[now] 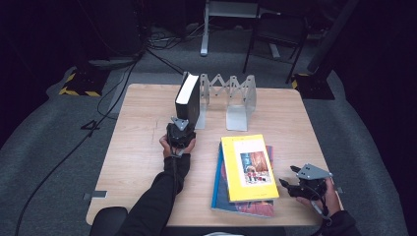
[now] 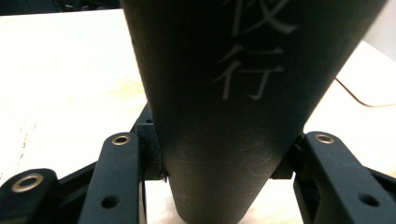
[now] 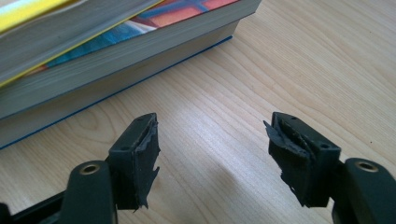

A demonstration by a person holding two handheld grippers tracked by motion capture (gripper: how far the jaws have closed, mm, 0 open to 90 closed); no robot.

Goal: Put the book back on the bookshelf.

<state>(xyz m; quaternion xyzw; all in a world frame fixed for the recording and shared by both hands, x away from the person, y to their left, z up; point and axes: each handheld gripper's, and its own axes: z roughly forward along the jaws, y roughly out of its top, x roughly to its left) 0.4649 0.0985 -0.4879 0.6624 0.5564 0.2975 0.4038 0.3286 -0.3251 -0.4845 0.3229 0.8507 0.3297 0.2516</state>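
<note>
So the black book [image 1: 189,97] is the thing in play here. It's standing upright at the back-left of the bench [image 1: 142,147], right up against the left end plate of the silver accordion-style book rack [image 1: 230,98]. The left tool [image 1: 180,133] has it clamped by the spine. In the left gripper view the dark spine [image 2: 233,116] with pale printed characters sits squeezed between the two jaws, low down near the book's bottom edge.

Nearer the person there's a yellow book [image 1: 248,167] lying flat on top of a blue-edged book [image 1: 231,199], stacked front-right on the bench. The right tool [image 1: 295,189] hangs just beside that stack with its jaws spread wide and nothing in them. The right gripper view shows bare wood between the pads [image 3: 140,149], which look pretty chewed up and ragged.

What I'd worry about: that grip is low and only on the spine, so the book is top-heavy. If the hand tilts or lets go before the book is leaning on the rack plate, my guess is it flops over sideways or fans open. It could also shove the lightweight rack backwards. And those torn pads on the right side might slip on a glossy cover.
</note>
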